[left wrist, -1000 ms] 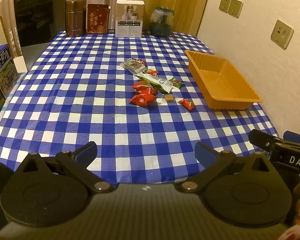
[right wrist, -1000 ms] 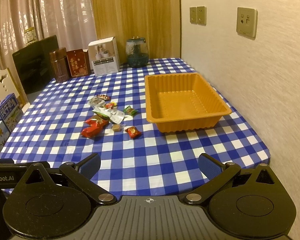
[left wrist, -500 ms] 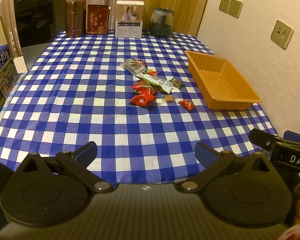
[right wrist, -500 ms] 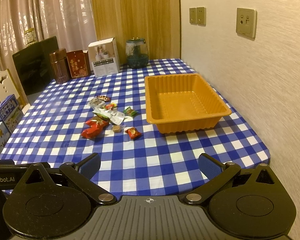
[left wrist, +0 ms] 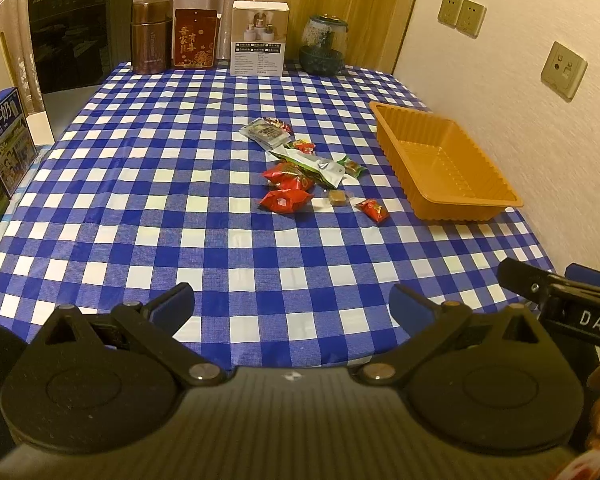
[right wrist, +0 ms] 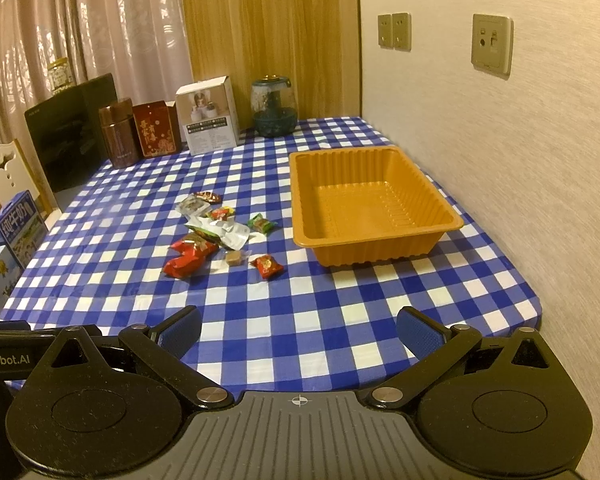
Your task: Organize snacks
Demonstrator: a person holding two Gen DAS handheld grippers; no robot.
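1. Nothing looks sorted yet: the orange tray (right wrist: pixel 380 216) sits empty at the right of the frame, with only its ribbed floor showing
2. All the snacks (right wrist: pixel 220 236) lie in a loose cluster on the checked bench (right wrist: pixel 340 320), left of the tray and apart from it, around the middle of the frame
3. In that cluster are two red packets (left wrist: pixel 286 200) touching each other, a white and green wrapper (left wrist: pixel 320 166) partly over them, a small brown cube (right wrist: pixel 234 258), a small red candy (right wrist: pixel 266 266) nearest the tray, a green candy (right wrist: pixel 262 224), and a silvery packet (left wrist: pixel 266 132) at the far end
4. The left gripper (left wrist: pixel 292 304) shows its blue fingers (left wrist: pixel 172 304) spread wide and holding nothing, low in the frame near the bench's front edge
5. The right gripper (right wrist: pixel 298 330) is the same: fingers (right wrist: pixel 418 330) wide apart, empty, well short of the snacks
6. Judging by this, the whole job is left: every piece has to be picked up and put in the tray, and the small red candy looks the easiest first pick
7. The boxes and jars along the far edge, at the top of the frame, seem to be no part of it
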